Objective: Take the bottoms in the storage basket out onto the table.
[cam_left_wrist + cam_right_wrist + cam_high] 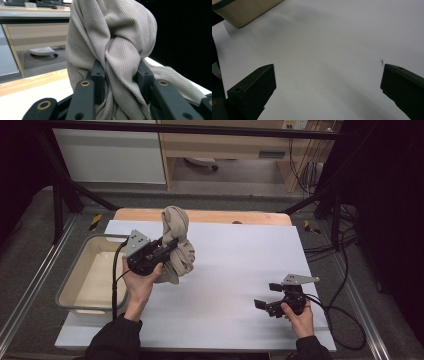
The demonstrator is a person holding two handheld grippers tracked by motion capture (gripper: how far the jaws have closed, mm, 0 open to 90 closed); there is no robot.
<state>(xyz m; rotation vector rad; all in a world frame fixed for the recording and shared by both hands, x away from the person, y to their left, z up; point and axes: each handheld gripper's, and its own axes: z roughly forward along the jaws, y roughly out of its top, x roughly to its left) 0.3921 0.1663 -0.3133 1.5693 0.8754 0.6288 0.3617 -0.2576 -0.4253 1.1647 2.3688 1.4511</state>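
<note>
A beige knit cloth [176, 243] hangs bunched above the left part of the white table [240, 270], just right of the tub. My left gripper [171, 246] is shut on the cloth at mid-height. In the left gripper view the twisted cloth [120, 50] is pinched between the two black pads [98, 75]. My right gripper [267, 296] sits low over the table's right front, held by a hand, jaws wide apart. In the right gripper view its black fingers [253, 92] stand far apart over bare white surface, with nothing between them.
A beige rectangular tub [75, 285] with a grey rim sits at the table's left edge. A wooden strip [210, 216] runs along the far edge. Cables [340, 315] trail off the right side. A desk and a black frame stand beyond.
</note>
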